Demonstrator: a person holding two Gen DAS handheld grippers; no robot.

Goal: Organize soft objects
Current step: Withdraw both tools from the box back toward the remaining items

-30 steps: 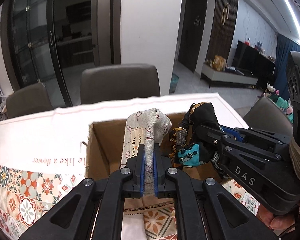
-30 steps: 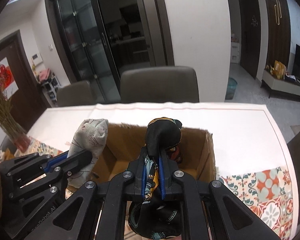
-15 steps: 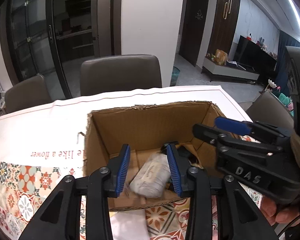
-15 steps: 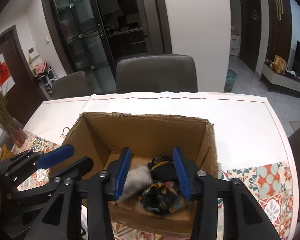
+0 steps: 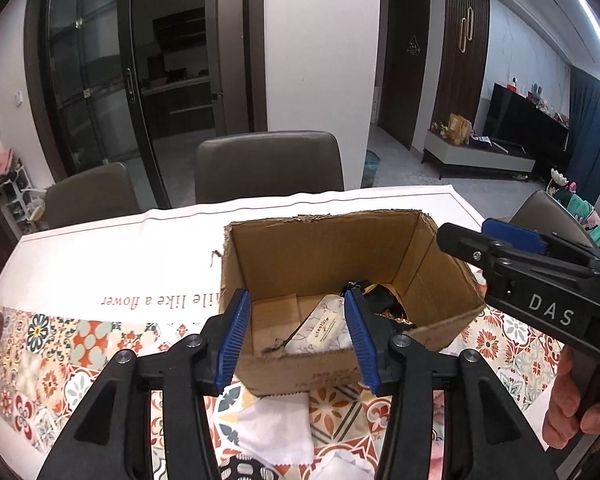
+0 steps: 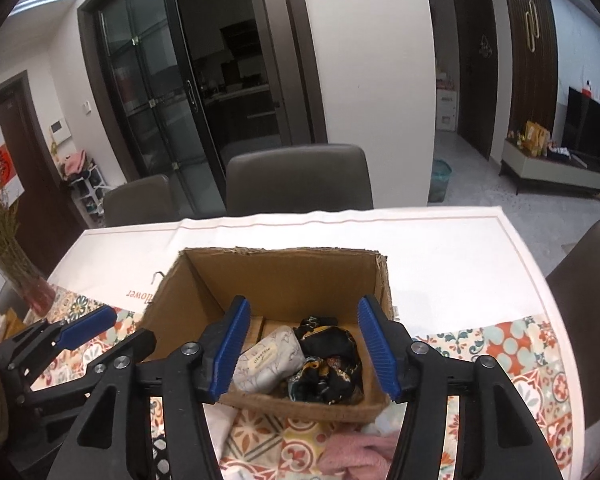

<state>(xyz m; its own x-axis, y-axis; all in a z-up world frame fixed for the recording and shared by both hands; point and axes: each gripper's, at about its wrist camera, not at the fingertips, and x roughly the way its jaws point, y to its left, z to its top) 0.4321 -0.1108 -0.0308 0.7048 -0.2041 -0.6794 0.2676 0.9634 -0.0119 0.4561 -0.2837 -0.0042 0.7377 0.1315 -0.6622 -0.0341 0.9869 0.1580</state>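
Rolls of cloth, one pale [image 6: 269, 364] and one black [image 6: 327, 364], lie touching inside the box [image 6: 284, 276]. I see both my tools, left [image 5: 296, 344] and right [image 6: 306, 350], just opening, empty, above its near wall.

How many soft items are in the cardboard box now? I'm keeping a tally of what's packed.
2: a pale rolled cloth on the left of the cardboard box floor and a dark patterned cloth touching it on the right. Smaller items underneath could be hidden.
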